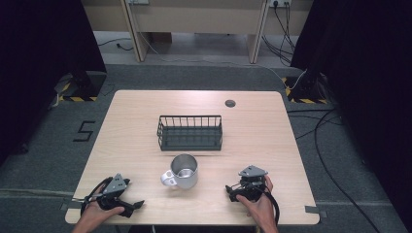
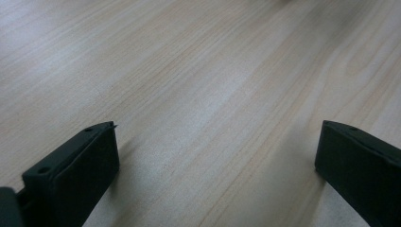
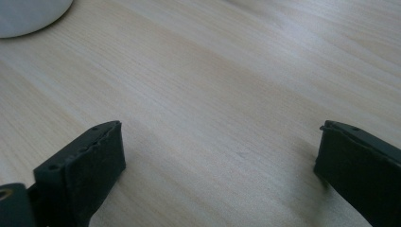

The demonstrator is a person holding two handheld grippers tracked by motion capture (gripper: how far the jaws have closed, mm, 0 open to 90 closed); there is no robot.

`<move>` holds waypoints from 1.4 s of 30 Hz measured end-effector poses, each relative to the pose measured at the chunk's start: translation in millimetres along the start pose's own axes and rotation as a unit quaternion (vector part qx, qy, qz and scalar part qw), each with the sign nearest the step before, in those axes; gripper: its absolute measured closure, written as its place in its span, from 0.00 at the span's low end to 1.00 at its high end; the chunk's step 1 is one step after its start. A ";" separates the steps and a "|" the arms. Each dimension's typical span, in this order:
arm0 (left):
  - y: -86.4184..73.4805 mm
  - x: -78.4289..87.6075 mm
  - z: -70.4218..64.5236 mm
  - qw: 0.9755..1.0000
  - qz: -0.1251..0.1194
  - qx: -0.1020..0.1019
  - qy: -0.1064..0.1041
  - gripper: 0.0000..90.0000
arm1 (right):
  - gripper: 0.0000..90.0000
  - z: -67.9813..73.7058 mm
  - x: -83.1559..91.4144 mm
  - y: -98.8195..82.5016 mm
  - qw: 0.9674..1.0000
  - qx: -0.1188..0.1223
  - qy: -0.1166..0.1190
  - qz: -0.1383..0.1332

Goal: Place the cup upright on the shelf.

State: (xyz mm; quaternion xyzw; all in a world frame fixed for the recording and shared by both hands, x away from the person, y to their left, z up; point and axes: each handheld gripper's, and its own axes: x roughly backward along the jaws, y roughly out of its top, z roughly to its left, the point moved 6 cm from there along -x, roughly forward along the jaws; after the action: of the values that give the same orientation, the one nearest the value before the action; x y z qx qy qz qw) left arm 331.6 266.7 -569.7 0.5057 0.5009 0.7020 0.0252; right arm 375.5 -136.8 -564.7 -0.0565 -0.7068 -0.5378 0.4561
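Both grippers sit low at near table edge: left gripper jaws wide apart, empty. Mug upright btwn them, just before wire basket. Right gripper jaws spread, empty.

On my wooden surface a dark wire basket sits near the middle, with a metal mug just in front of it, handle to the left. A small round grommet lies toward the far edge.
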 end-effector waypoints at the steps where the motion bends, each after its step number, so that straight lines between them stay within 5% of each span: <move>1: 0.0 0.0 0.0 1.000 0.000 0.000 0.000 0.00 | 0.08 -0.2 0.6 0.0 1.000 0.001 0.001 -0.003; 4: 0.0 0.0 0.0 1.000 0.000 0.000 0.000 0.00 | 0.19 -1.0 2.9 0.8 1.000 0.001 0.002 -0.012; 19: 1.7 -1.9 1.0 1.000 -0.002 -0.001 -0.001 0.00 | 0.17 16.5 18.9 18.1 0.996 0.021 0.043 -0.078; 42: 1.5 -1.6 0.8 1.000 -0.002 0.001 0.001 0.00 | 0.17 67.8 21.3 62.8 0.975 0.053 0.129 -0.174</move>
State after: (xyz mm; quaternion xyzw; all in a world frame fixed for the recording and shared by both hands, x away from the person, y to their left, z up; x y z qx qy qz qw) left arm 333.7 265.7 -569.8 0.5040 0.5024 0.7021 0.0255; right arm 359.4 -64.4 -505.5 0.1613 -0.6685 -0.5735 0.4452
